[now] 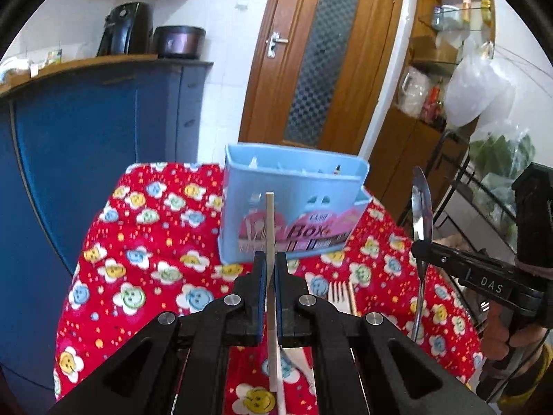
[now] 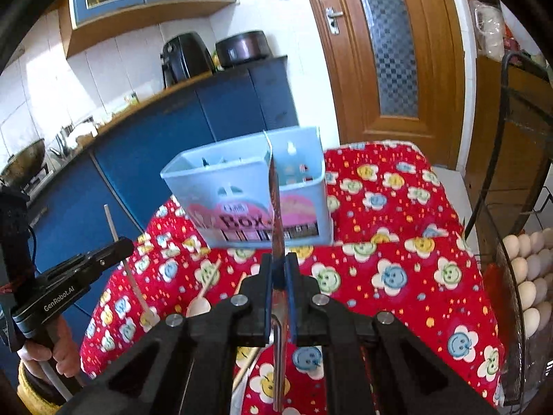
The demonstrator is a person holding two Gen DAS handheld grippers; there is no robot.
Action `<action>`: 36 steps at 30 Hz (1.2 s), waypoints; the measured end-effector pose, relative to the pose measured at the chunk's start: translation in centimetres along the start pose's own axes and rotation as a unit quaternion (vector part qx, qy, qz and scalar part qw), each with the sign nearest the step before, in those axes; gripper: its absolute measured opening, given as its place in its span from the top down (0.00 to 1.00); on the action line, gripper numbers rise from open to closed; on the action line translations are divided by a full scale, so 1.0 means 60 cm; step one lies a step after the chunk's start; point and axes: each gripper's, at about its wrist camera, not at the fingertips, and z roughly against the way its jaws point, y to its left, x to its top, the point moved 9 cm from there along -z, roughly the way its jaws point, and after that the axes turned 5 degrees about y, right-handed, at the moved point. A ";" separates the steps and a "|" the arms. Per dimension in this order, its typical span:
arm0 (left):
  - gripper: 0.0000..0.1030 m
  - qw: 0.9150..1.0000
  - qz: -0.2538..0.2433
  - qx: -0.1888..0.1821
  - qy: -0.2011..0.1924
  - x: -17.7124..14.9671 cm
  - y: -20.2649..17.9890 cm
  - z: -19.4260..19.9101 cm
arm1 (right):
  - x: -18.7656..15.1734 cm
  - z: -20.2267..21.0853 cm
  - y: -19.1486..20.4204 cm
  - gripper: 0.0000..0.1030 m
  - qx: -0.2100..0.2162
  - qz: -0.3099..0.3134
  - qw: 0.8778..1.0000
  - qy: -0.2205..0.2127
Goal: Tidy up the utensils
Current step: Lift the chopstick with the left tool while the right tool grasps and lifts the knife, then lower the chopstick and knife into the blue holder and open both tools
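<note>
My left gripper [image 1: 270, 259] is shut on a thin white utensil [image 1: 270, 221], whose handle stands up between the pads in front of the light blue utensil box [image 1: 293, 204]. In the right wrist view that left gripper [image 2: 122, 243] is at the left, and the white utensil [image 2: 112, 224] hangs down from it over the cloth. My right gripper [image 2: 278, 266] is shut on a metal spoon [image 2: 276, 207], seen edge-on before the blue box [image 2: 235, 186]. The left wrist view shows the right gripper [image 1: 420, 247] holding the metal spoon [image 1: 422, 204] bowl up, right of the box.
A red flowered tablecloth [image 1: 155, 242] covers the small table. A white plastic fork [image 1: 340, 297] and a wooden spoon [image 2: 198, 306] lie on it. A wire basket of eggs [image 2: 528, 276] stands at the right. Blue cabinets [image 1: 86, 155] and a wooden door [image 1: 321, 55] lie beyond.
</note>
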 end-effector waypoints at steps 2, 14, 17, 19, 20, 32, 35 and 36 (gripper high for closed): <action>0.96 1.000 -0.002 0.000 -0.008 0.013 -0.004 0.006 | 0.011 0.006 0.001 0.92 0.000 0.001 1.000 -0.008; 0.96 0.998 -0.014 0.013 -0.054 0.118 -0.006 0.025 | 0.092 0.024 0.005 0.92 0.003 0.007 0.999 -0.050; 0.96 0.998 -0.022 0.022 -0.061 0.142 -0.009 0.023 | 0.113 0.025 0.007 0.92 0.001 0.010 0.998 -0.059; 0.96 0.997 -0.021 0.022 -0.067 0.160 -0.011 0.021 | 0.127 0.024 0.007 0.92 -0.001 0.012 0.998 -0.065; 0.96 0.997 -0.021 0.022 -0.070 0.167 -0.012 0.020 | 0.135 0.024 0.006 0.92 -0.002 0.011 0.998 -0.069; 0.96 0.992 -0.029 0.041 -0.112 0.263 -0.016 0.011 | 0.216 0.005 -0.003 0.92 -0.028 0.016 0.994 -0.102; 0.96 0.991 -0.025 0.043 -0.120 0.285 -0.016 0.008 | 0.237 -0.001 -0.006 0.92 -0.030 0.015 0.993 -0.113; 0.96 0.991 -0.025 0.043 -0.122 0.292 -0.016 0.006 | 0.243 -0.003 -0.007 0.92 -0.032 0.015 0.993 -0.117</action>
